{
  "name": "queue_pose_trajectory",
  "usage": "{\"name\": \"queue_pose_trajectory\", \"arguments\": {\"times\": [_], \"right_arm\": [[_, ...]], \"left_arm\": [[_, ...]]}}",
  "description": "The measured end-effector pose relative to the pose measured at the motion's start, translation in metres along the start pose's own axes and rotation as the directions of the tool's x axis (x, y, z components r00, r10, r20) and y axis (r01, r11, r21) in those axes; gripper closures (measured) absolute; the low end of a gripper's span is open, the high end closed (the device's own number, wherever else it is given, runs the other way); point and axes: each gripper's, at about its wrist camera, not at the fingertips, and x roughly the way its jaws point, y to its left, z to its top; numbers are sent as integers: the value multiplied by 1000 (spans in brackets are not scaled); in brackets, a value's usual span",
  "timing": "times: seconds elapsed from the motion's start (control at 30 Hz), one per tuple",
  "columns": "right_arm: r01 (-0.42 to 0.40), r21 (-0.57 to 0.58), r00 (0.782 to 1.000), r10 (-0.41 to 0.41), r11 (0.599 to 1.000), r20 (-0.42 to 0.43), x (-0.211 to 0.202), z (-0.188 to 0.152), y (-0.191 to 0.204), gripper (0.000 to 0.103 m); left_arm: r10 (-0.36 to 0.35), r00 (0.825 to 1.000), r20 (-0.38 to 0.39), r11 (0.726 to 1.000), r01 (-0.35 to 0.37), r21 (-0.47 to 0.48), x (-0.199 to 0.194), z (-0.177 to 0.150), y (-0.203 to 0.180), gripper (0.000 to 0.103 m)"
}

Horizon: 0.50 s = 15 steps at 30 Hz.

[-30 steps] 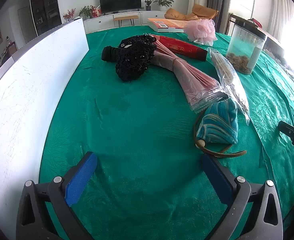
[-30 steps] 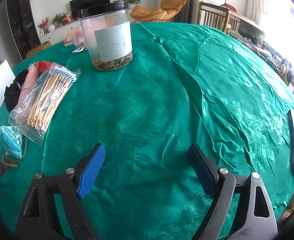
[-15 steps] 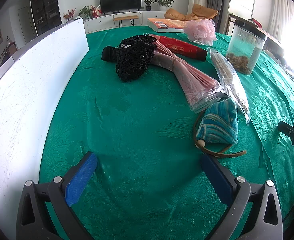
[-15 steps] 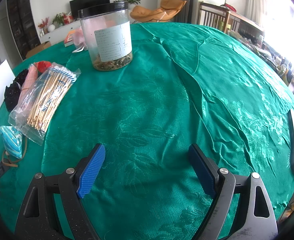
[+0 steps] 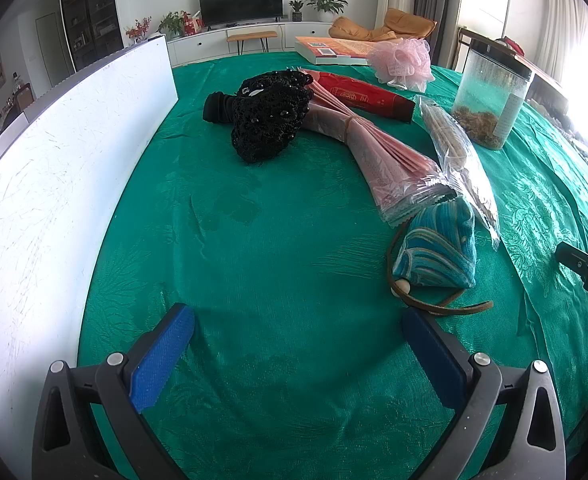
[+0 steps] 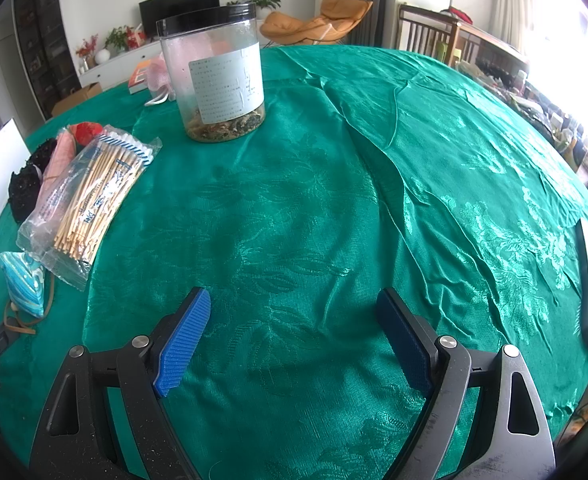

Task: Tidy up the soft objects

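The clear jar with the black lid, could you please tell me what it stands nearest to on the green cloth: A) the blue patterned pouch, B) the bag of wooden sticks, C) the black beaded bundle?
B: the clear jar stands just beyond the bag of wooden sticks; the other two lie farther left.

Green tablecloth [image 6: 333,208]: woven damask, slight sheen, wrinkled. Swab bag [image 6: 86,196]: clear glossy plastic, wood sticks inside. Jar [image 6: 216,76]: clear plastic, paper label. Black pouch [image 5: 268,118]: matt, beaded. Teal pouch [image 5: 439,252]: printed cloth. Whiteboard [image 5: 54,184]: scuffed.
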Motion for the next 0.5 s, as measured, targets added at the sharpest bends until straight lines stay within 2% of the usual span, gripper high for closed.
{"name": "queue_pose_trajectory", "arguments": {"times": [0.1,0.23,0.27,0.33,0.5], "right_arm": [[-1,-10,1000,1,1000,-5,4,4,1,15],[-9,-36,1000,8,999,-29,24,31,0,15],[-18,-36,1000,18,999,-23,28,34,-3,11],[-38,-44,999,38,998,-8,30,34,-7,7],[-42,-62,999,42,997,-11,28,32,-4,7]], "left_arm": [[1,1000,0,1000,-1,0,1,0,1,0],[0,1000,0,1000,0,0,0,0,0,0],[0,1000,0,1000,0,0,0,0,0,0],[1,1000,1,1000,-1,0,-2,0,-2,0],[1,1000,1,1000,-1,-1,-4,1,-2,0]]}}
